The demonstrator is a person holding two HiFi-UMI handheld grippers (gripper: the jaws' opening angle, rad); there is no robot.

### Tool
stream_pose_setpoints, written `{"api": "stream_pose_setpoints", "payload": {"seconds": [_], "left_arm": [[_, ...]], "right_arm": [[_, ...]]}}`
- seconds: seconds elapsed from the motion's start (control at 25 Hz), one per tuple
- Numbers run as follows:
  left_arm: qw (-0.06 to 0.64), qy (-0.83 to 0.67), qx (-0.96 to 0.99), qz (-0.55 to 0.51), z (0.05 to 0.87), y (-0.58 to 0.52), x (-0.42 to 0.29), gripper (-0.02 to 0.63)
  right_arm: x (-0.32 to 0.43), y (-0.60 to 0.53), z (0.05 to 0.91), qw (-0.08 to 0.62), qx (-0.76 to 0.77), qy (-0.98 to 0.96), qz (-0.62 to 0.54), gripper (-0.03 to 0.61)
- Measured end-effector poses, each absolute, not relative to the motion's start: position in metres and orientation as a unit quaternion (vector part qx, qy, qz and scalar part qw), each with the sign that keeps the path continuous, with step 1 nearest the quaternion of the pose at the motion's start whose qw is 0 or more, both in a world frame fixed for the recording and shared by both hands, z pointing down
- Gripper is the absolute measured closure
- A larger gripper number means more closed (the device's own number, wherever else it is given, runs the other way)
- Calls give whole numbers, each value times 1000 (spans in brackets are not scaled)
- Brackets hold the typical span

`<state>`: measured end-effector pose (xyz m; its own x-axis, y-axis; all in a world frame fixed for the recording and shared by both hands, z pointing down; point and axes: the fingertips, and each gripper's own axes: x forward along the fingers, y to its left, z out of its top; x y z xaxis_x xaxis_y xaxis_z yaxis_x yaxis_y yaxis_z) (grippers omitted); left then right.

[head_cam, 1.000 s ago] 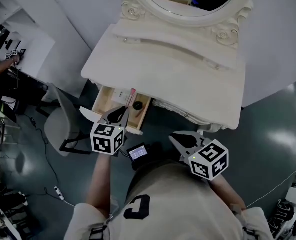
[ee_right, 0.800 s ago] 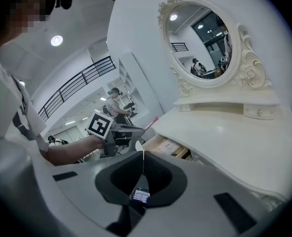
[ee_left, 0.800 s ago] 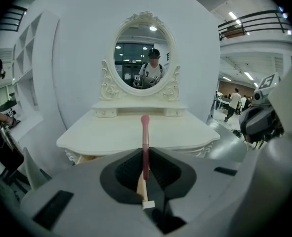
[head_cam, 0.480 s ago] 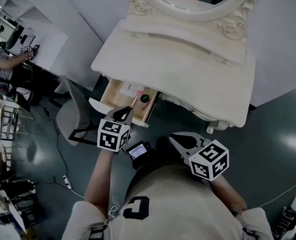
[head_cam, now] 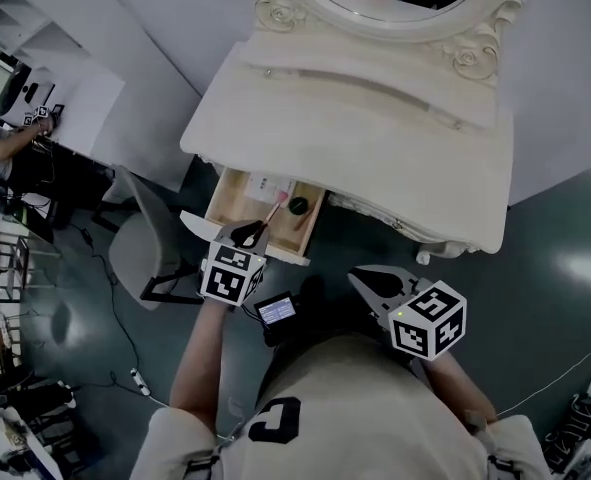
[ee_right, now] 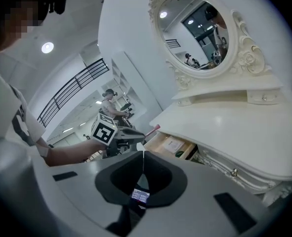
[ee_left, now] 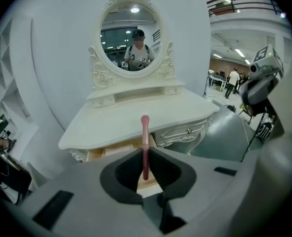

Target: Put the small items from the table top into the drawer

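- Table top (head_cam: 375,138): cream, and bare of loose items in the head view.
- Drawer (head_cam: 297,230): stood pulled open under the table's left front edge. It held a pale card (head_cam: 265,186) and a dark round piece (head_cam: 298,206).
- Left gripper (head_cam: 245,233): hung over the drawer's front edge, jaws nearly together and pinching the pink stick by its lower end.
- Right gripper (head_cam: 365,280): sat near the person's body, well apart from the drawer, jaws pressed together with nothing between them.
- Pink stick (ee_left: 145,137): slender, its rounded tip jutting beyond the jaws toward the drawer. Judged light, stiff and smooth, and liable to swivel in a narrow pinch. Best held mid-shaft and released low.
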<state>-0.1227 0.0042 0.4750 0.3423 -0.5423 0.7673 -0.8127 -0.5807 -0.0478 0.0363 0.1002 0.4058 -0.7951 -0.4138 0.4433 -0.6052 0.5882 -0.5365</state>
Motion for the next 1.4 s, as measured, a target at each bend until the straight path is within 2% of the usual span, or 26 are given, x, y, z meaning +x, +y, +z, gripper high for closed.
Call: {"api": "stream_pose_setpoints", "payload": {"seconds": [0.28, 0.52, 0.92, 1.4], "left_arm": [[178, -371, 820, 398, 502, -25, -160, 525], [158, -296, 835, 436, 534, -53, -165, 525], [149, -134, 846, 495, 602, -56, -151, 525], [70, 21, 815, 575, 659, -34, -155, 525]], "right_arm": [[-25, 80, 420, 159, 309, -857, 382, 550], [-74, 68, 425, 174, 307, -853, 385, 551], [-79, 60, 443, 178, 333, -826, 419, 551], [-95, 62, 458, 183, 328, -815, 440, 551]]}}
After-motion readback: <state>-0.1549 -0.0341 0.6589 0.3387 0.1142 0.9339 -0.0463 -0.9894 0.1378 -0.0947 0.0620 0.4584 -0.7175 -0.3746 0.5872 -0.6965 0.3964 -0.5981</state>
